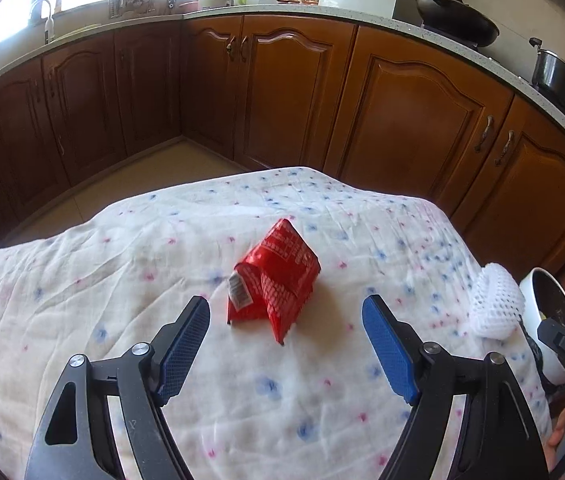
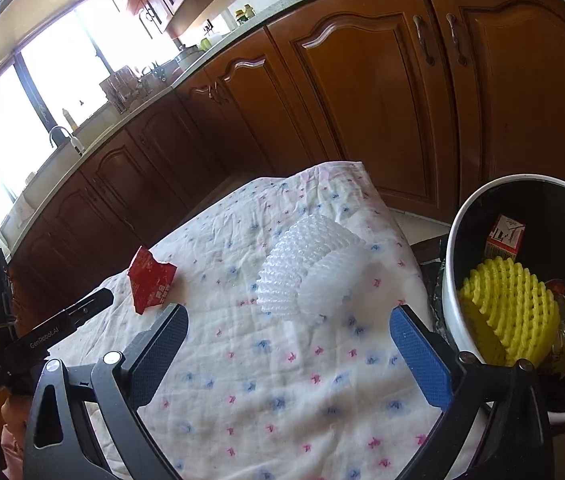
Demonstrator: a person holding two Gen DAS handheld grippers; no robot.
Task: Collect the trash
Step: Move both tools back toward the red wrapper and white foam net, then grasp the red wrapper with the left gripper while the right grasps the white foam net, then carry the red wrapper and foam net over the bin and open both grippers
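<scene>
- The left gripper (image 1: 285, 322) hangs low over the cloth-covered table (image 1: 82, 300) with its jaws spread wide and nothing between them; the red wrapper (image 1: 272, 280) lies crumpled in the middle of the left wrist frame, just past the blue pads (image 1: 184, 344).
- The right gripper (image 2: 288, 336) is likewise wide open and empty, and the white foam net (image 2: 308, 270) sits just ahead of its fingertips, centre of the right wrist frame, near the table's right edge.
- The bin (image 2: 452, 280), white outside and dark inside, stands at the right edge of the right wrist frame, beside the table.
- Judged step: closing on the 2 pieces left on the cloth. For the wrapper, I would straddle its raised ridge and close gently, keeping the lower finger clear of the cloth so it is not pinched up with it.
- The net looks soft and springy; a grip across its middle should hold better than one at an end.
- Count on the table: 1 red wrapper, 1 white foam net.
- Count in the bin: 1 yellow foam net (image 2: 510, 304), 1 small carton (image 2: 504, 236), plus other scraps too hidden to count.
</scene>
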